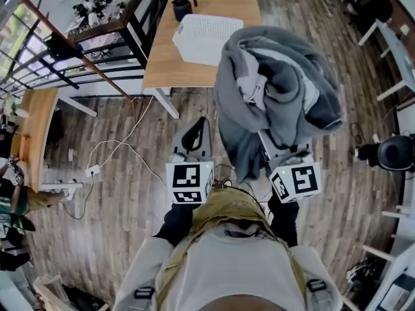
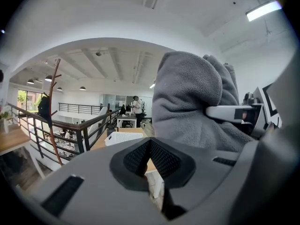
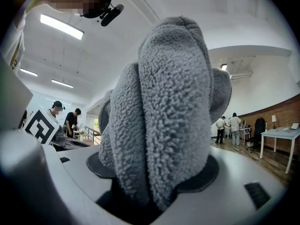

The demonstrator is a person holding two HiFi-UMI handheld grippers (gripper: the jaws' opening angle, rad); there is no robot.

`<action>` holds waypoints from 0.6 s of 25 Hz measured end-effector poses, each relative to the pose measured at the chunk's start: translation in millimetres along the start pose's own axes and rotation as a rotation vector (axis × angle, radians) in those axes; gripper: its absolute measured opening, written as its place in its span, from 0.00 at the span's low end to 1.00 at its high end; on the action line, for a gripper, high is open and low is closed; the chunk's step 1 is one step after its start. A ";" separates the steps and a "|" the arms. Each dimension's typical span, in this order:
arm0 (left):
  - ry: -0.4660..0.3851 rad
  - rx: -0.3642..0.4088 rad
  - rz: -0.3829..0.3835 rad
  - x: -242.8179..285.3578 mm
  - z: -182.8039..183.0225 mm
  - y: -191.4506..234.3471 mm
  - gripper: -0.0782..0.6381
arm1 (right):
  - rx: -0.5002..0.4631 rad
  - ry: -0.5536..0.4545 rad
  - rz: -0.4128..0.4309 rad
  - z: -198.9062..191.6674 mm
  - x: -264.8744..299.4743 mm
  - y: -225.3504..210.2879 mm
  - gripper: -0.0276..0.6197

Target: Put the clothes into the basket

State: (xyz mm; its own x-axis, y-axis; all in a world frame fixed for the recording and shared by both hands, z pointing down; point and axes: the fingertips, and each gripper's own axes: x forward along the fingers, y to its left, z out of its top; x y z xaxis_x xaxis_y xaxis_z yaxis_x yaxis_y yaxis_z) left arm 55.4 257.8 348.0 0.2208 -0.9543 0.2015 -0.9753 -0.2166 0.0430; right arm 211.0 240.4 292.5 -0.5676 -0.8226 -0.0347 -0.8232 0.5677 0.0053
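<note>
A bulky grey fleece garment (image 1: 279, 89) hangs bunched in the air in front of me, with my right gripper (image 1: 284, 146) shut on it from below. In the right gripper view the thick fleece folds (image 3: 164, 111) fill the space between the jaws and hide most of the room. My left gripper (image 1: 190, 149) is held beside it, to the left, shut with nothing between its pads (image 2: 161, 159). The white perforated basket (image 1: 207, 39) sits on a wooden table (image 1: 162, 67) ahead of both grippers. It also shows in the left gripper view as the basket (image 2: 123, 137), with the fleece (image 2: 187, 102) at right.
A black jug (image 1: 183, 6) stands on the table behind the basket. A dark metal railing (image 1: 110, 50) runs along the left, with a white cable (image 1: 123, 144) on the wooden floor. Desks and a chair (image 1: 389, 153) are at the right. People stand far off (image 3: 227, 125).
</note>
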 end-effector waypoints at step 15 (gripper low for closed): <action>0.020 -0.025 0.044 30.9 -17.4 36.0 0.11 | -0.001 0.019 -0.027 -24.9 29.1 -23.4 0.57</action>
State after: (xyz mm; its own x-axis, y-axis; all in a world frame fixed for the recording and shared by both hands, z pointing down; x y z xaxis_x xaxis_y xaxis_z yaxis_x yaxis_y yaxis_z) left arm 27.0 224.2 372.8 0.1780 -0.9583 0.2235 -0.9839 -0.1691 0.0583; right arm 213.4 202.4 316.2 -0.5452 -0.8381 -0.0159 -0.8383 0.5452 0.0052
